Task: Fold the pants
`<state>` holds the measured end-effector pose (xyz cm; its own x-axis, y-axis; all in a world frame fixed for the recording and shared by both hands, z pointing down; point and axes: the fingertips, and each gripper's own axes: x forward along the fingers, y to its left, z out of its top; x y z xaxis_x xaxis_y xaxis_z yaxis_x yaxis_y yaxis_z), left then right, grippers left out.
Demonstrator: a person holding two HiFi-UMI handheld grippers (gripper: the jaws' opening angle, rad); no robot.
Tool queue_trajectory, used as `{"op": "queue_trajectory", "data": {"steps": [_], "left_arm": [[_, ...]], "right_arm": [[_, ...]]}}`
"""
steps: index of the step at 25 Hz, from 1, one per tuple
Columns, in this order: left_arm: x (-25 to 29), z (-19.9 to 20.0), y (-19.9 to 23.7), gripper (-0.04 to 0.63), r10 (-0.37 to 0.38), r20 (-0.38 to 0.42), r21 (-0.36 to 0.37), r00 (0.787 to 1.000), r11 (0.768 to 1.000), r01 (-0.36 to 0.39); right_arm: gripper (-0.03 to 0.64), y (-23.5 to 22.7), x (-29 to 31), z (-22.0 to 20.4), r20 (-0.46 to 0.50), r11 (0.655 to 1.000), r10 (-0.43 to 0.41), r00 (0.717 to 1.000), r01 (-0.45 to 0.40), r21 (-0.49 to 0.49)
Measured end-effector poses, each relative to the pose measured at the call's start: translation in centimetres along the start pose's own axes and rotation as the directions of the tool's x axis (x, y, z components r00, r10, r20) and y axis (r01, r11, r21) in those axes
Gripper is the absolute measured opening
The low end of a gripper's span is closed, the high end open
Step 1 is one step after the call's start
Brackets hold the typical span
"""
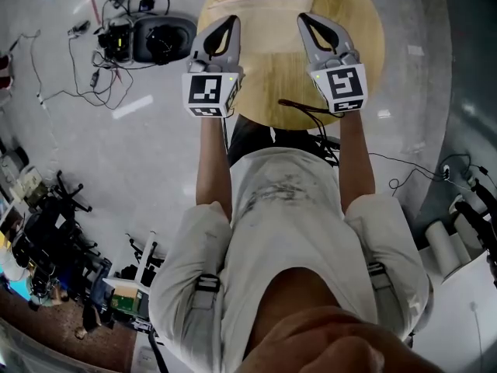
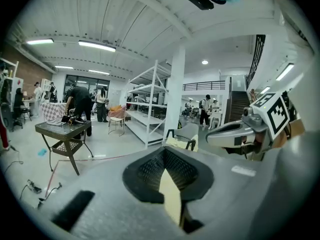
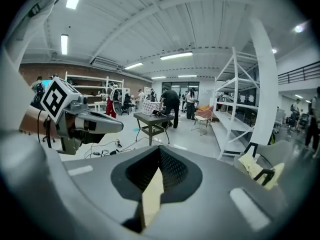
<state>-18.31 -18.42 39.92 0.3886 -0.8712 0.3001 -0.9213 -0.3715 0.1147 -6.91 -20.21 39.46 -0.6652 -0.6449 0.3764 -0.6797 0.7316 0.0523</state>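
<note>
Cream pants (image 1: 260, 5) lie folded on the far part of a round wooden table (image 1: 357, 29). My two grippers hang side by side over the table's near half, tips at the cloth's near edge. The left gripper (image 1: 232, 20) is shut, and so is the right gripper (image 1: 304, 18). In the left gripper view a cream wedge of the pants (image 2: 170, 194) sits pinched between the shut jaws of the left gripper (image 2: 164, 152). The right gripper view shows the same cream cloth (image 3: 151, 195) in the right gripper (image 3: 159, 153). Both cameras look out level across the room.
A black cord (image 1: 307, 107) lies on the table's near edge. On the floor to the left are a black device (image 1: 159, 37) and loose cables (image 1: 74, 76). White rolls (image 1: 446, 247) stand at the right. White shelving (image 2: 150, 104) and a small dark table (image 3: 152, 120) stand farther off.
</note>
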Motion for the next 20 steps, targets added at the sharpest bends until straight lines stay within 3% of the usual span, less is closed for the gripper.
{"op": "queue_trajectory", "data": {"steps": [8,20], "left_arm": [[-1.6,0.7,-0.9,0.008,-0.012,0.031,-0.017,0.999,1.000,0.013],[-3.0,1.5,-1.4,0.008,-0.020,0.049,-0.028,0.999,0.999,0.021]], "right_arm": [[0.008,1.2,-1.8,0.1,0.024,0.998,-0.004,1.000,0.002,0.067],[0.006,1.5,-2.9,1.0,0.036,0.998,-0.018,0.999,0.016,0.061]]}}
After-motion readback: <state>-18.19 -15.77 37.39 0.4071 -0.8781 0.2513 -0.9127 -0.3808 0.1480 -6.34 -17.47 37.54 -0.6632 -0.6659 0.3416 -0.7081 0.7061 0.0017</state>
